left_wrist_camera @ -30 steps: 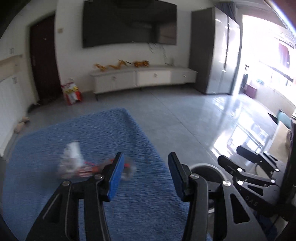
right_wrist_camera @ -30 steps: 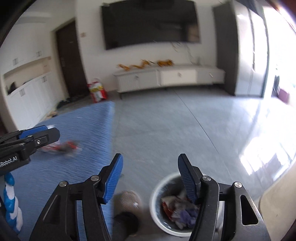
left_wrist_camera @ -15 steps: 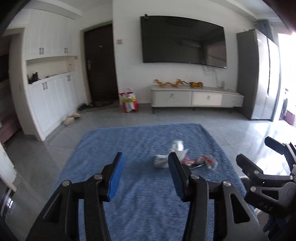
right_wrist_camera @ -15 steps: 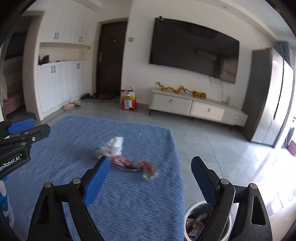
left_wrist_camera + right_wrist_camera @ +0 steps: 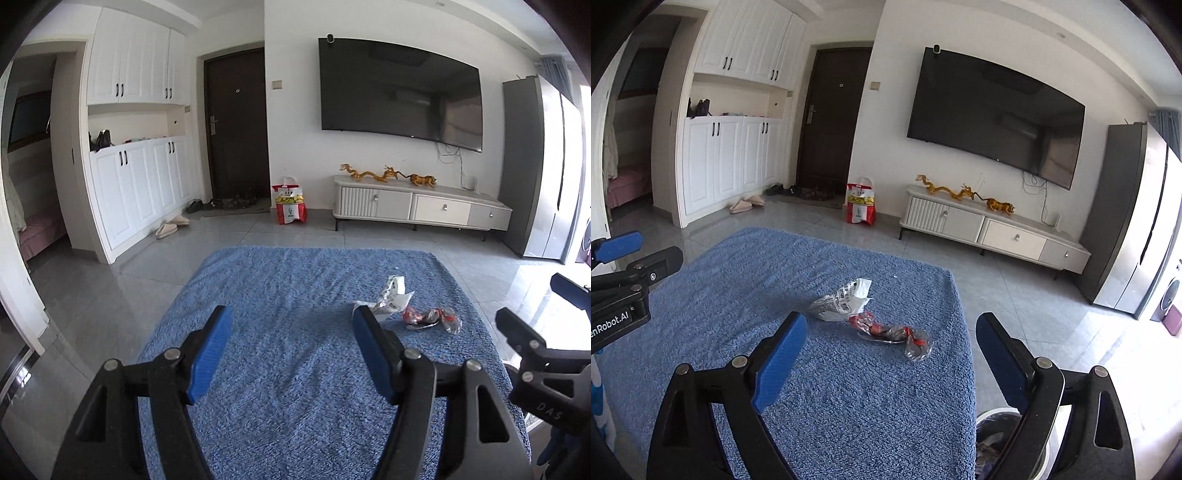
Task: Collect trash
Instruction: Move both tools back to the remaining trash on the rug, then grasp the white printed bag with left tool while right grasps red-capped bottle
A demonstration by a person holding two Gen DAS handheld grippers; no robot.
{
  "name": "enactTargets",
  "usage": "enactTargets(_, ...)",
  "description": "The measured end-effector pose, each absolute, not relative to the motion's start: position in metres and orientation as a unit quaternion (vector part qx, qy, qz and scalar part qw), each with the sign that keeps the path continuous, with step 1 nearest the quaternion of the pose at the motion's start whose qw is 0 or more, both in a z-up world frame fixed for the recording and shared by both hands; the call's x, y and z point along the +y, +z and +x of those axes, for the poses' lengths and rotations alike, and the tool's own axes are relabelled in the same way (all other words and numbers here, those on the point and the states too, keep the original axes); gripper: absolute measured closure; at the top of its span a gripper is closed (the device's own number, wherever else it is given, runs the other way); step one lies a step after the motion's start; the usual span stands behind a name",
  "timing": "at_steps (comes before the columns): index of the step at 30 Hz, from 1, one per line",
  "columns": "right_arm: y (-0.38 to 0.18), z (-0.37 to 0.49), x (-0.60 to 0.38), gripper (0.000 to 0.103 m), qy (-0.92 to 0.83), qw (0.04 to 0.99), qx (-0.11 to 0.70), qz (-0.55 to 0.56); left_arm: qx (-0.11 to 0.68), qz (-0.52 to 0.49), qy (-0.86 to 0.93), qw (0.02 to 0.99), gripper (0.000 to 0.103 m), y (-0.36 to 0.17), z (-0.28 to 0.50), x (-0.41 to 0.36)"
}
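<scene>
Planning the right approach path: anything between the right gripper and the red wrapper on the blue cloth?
Nothing: in the right wrist view only bare blue cloth lies between the right gripper and the red wrapper. The white wrapper sits beyond it.

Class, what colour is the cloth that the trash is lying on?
Blue. The cloth under the wrappers shows best in the right wrist view.

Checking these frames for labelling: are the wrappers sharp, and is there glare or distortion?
Left wrist view: white wrapper and red wrapper are sharp; the fisheye curves the TV. Right wrist view: wrappers are sharp; window glare washes out the floor at right.
</scene>
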State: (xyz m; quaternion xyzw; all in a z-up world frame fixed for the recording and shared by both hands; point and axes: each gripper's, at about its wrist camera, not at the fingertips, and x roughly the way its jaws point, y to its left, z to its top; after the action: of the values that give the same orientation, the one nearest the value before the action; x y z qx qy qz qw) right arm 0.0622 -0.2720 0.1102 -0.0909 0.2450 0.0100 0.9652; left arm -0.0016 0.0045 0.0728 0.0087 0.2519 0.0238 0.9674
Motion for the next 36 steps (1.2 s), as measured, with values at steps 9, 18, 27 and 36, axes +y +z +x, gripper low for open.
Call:
enactTargets(9, 0.102, 0.070, -0.272, 0.011, 0.011, 0.962, 0.256, -0.095, 0.264, 0.002, 0.026, 0.964, 0.036, 0.064, 0.003, 0.010)
enactTargets(18, 0.084, 0.082, -0.275, 0.011, 0.015, 0.957, 0.275, -0.090, 0.286, 0.003, 0.017, 0.958, 0.036, 0.047, 0.016, 0.008)
enactTargets(27, 0.056, 0.099, -0.297, 0.011, 0.021, 0.948, 0.311, -0.064, 0.329, 0.004, -0.002, 0.944, 0.036, 0.018, 0.040, 0.007)
enactTargets(36, 0.018, 0.126, -0.343, 0.017, 0.036, 0.934, 0.355, 0.018, 0.362, 0.016, -0.112, 0.925, 0.036, -0.007, 0.084, -0.027)
